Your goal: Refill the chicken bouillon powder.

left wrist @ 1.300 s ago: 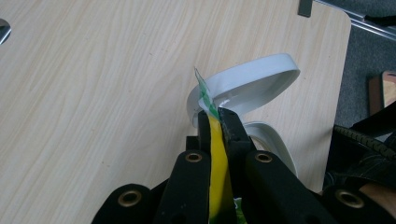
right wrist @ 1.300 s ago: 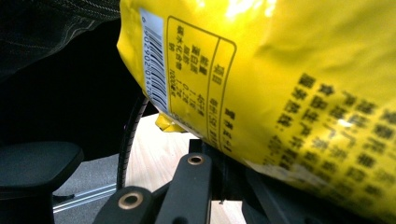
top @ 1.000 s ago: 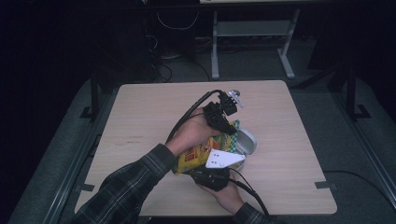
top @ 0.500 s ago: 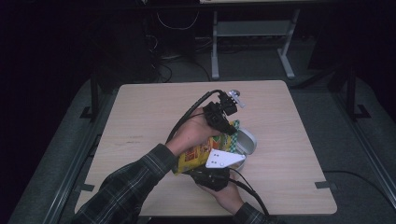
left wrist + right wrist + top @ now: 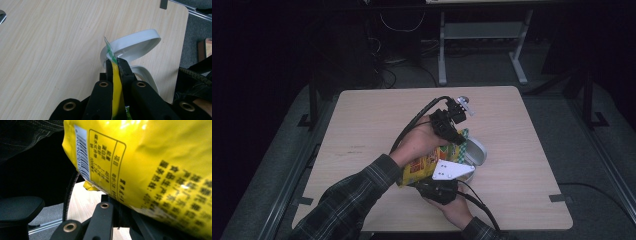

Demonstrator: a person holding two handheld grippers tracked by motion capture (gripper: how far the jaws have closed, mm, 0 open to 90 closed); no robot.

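the left gripper (image 5: 115, 62) has its jaws pressed together on the top edge of a yellow snack bag (image 5: 115, 82); in the left gripper view the thin yellow film runs up between the two black jaws and a green-and-white corner of the seal sticks out past their tips. the right gripper (image 5: 439, 187) is clamped on the same bag lower down: in the right gripper view the bag's printed back, with a barcode and a framed block of text, lies across the jaws and hides their tips, so the pinch point itself can't be seen there. in the high view the bag hangs between the two grippers, above the middle of the wooden table (image 5: 377, 115), tilted with its upper end toward a white bowl (image 5: 477, 152). the bowl sits on the table just beyond the left jaws, its rim right behind the bag's sealed corner. a plaid sleeve (image 5: 347, 200) comes in from the lower left.
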